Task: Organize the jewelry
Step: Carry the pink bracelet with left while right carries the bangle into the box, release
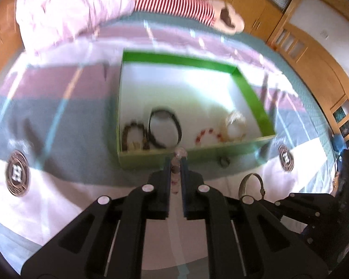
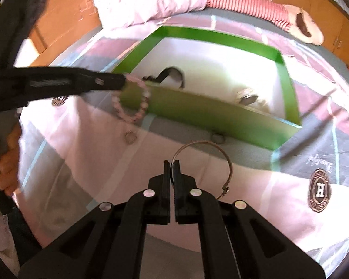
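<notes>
Green box (image 2: 211, 114), far on the bedspread (image 2: 86, 158): holds your sorted pieces. Left gripper (image 2: 124, 81) clamped on the pink bracelet (image 2: 133, 103), hanging at the box's near wall, ready to drop in. Right gripper (image 2: 172, 165) pinches the bangle (image 2: 223, 155) nearer you, likely next.

Patchwork bedspread (image 2: 86, 162) carries green box (image 2: 216, 118), rings (image 2: 130, 137)
</notes>
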### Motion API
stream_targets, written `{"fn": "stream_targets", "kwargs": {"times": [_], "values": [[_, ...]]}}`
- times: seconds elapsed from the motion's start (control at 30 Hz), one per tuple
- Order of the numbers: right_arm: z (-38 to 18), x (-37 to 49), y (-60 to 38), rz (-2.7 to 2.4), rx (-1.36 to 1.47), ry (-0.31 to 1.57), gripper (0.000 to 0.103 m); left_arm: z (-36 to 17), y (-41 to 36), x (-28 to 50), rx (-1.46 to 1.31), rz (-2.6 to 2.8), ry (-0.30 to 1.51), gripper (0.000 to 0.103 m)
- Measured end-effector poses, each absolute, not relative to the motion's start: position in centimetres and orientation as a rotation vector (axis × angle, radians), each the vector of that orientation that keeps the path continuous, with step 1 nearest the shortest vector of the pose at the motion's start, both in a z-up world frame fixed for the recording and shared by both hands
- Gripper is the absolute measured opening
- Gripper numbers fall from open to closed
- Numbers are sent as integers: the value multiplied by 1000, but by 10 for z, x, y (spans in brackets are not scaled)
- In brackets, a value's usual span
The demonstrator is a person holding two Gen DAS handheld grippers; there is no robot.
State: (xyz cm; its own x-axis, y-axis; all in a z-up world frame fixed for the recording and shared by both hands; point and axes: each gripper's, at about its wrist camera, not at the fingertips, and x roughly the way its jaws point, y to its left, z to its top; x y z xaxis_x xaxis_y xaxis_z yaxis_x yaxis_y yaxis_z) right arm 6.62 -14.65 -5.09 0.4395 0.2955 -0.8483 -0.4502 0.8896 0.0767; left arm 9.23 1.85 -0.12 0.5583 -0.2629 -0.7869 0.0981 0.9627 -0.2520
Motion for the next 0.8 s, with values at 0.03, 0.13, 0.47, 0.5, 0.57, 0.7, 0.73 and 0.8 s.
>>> {"fn": "stream_targets", "kwargs": {"times": [0.03, 0.13, 0.47, 0.5, 0.57, 0.7, 0.73, 0.8], "values": [[-48, 68, -150, 451, -161, 1002, 2, 5, 19, 91, -182, -211, 937, 8], [-41, 73, -157, 424, -132, 972, 2, 23, 17, 84, -141, -173, 874, 8], [2, 76, -178, 352, -39, 740, 2, 44, 24, 78, -75, -49, 750, 8], [5, 79, -180, 346, -29, 729, 2, 46, 23, 78, -65, -39, 737, 8], [6, 85, -182, 339, -20, 728, 2, 48, 23, 77, -60, -31, 719, 8], [4, 97, -185, 324, 4, 737, 2, 53, 23, 81, -81, -40, 683, 8], [3, 100, -185, 323, 9, 739, 2, 54, 23, 82, -85, -43, 680, 8], [1, 105, -187, 320, 23, 748, 2, 55, 23, 84, -98, -50, 679, 8]]}}
